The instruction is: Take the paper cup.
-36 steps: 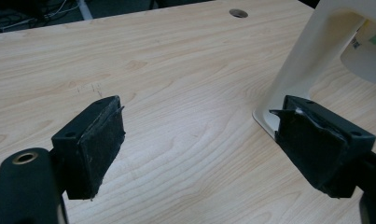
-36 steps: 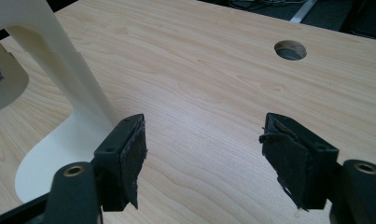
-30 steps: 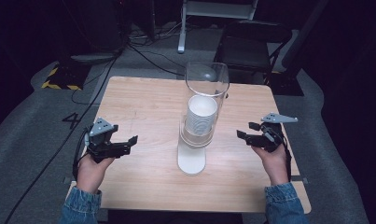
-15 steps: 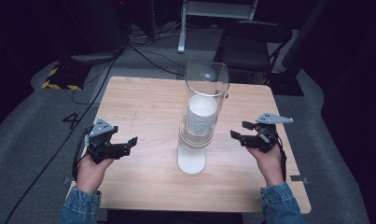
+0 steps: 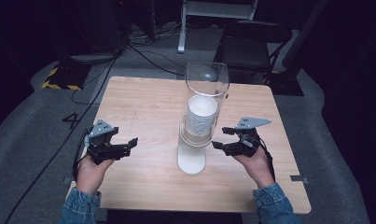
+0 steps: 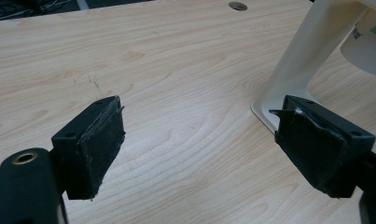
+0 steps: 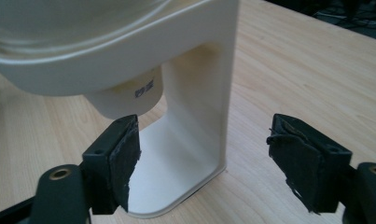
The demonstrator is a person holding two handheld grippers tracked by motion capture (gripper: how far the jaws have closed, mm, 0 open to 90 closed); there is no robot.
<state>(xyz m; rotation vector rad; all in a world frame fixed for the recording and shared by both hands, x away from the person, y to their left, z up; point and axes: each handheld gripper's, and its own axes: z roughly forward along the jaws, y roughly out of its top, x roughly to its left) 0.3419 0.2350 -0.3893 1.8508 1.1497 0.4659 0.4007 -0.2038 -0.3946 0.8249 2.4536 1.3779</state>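
Right gripper (image 5: 221,138) is the nearer 1, its jaws just opening with nothing between them, level with the bottom paper cup (image 7: 125,95) hanging under the upright clear-tube cream dispenser (image 5: 195,135) at table centre; left gripper (image 5: 128,145) waits open, farther off

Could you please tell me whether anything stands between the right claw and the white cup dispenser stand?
Nothing visible does: the right claw, jaws just opened and empty, faces the white cup dispenser stand across bare wooden table.
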